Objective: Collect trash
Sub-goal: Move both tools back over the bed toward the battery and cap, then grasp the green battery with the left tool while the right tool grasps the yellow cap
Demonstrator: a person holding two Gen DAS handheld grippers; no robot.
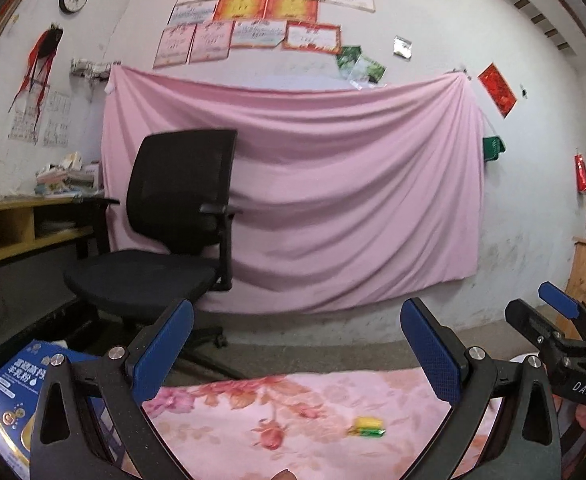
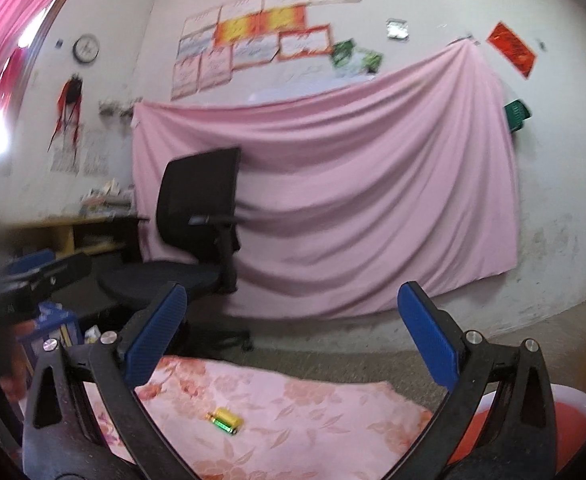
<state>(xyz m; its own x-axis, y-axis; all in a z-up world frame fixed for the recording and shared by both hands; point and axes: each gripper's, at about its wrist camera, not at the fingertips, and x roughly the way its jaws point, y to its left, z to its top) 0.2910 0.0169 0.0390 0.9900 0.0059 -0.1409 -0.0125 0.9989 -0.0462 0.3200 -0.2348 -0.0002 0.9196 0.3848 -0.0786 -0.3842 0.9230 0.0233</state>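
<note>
You are holding the left gripper [image 1: 297,354] with jaws spread wide, empty, hovering level above the floral cloth [image 1: 321,420]. The right gripper [image 2: 293,338] is likewise gaping, tilted slightly. The yellow-green wrapper [image 1: 367,427] is lying on the cloth, ahead of both, untouched. A blue box [image 1: 11,392] is sitting just left.

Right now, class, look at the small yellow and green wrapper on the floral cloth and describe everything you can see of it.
The wrapper is a small, crumpled, shiny packet, yellow on top with a bright green edge, looking like foil or plastic. It lies flat and alone on the pink floral cloth, with nothing else touching it. In the right wrist view it sits ahead of the open right hand-held gripper, not yet grasped. Any print is too blurred to read.
</note>
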